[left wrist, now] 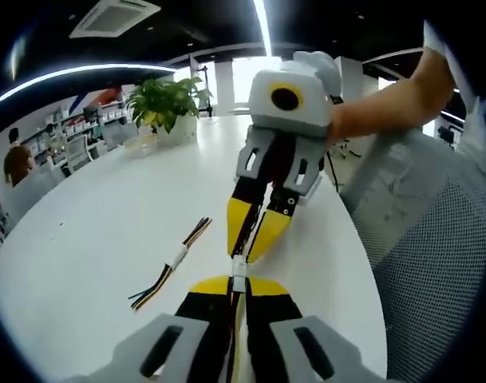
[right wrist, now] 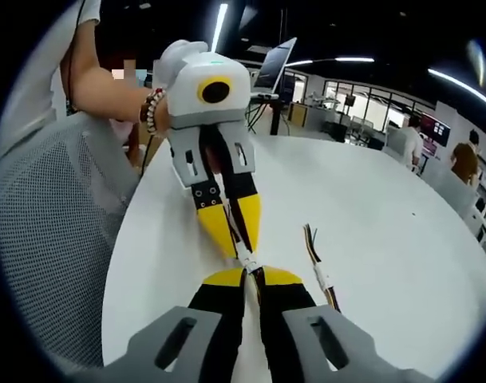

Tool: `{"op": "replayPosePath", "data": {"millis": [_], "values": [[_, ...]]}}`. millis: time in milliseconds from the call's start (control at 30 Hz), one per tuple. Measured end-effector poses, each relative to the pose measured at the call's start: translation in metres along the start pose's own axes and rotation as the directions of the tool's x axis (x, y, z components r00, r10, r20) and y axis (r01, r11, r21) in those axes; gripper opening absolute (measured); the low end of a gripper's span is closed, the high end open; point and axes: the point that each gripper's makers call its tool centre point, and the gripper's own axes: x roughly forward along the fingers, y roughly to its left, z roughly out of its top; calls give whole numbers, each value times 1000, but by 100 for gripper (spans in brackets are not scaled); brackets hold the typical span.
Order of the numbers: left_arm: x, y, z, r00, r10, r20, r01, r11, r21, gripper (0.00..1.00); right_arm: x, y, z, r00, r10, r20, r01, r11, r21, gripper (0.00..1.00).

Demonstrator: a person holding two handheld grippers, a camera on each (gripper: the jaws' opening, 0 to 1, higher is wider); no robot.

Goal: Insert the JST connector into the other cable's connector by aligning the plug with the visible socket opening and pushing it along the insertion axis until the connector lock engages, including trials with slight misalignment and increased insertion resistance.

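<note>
Two wire leads meet tip to tip above the round white table (left wrist: 83, 239). My left gripper (left wrist: 239, 281) is shut on one lead, its wires running back between the black-and-yellow jaws. Facing it, my right gripper (left wrist: 243, 255) is shut on the other lead. A small white JST connector (left wrist: 239, 266) sits between the two sets of tips; I cannot tell how far the halves are seated. From the right gripper view, my right gripper (right wrist: 254, 276) meets the left gripper (right wrist: 239, 250) at the connector (right wrist: 249, 262).
A spare multi-coloured wire bundle (left wrist: 175, 262) (right wrist: 318, 271) lies flat on the table beside the grippers. A potted plant (left wrist: 167, 102) and a glass bowl (left wrist: 139, 144) stand at the far side. A grey mesh chair (left wrist: 434, 263) (right wrist: 51, 239) stands at the table's edge.
</note>
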Motion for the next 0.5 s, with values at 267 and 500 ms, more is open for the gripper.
{"op": "replayPosePath", "data": {"millis": [267,500], "values": [[10,9,9,998,-48,43,48,999,-5,0,-7,-14,-3,999,-30,42,27,998,58,3],[16,20,16,991,-78,109,84,995,-54,0,-11,-27,-3,996,-51,79,42,993,108,3]]}}
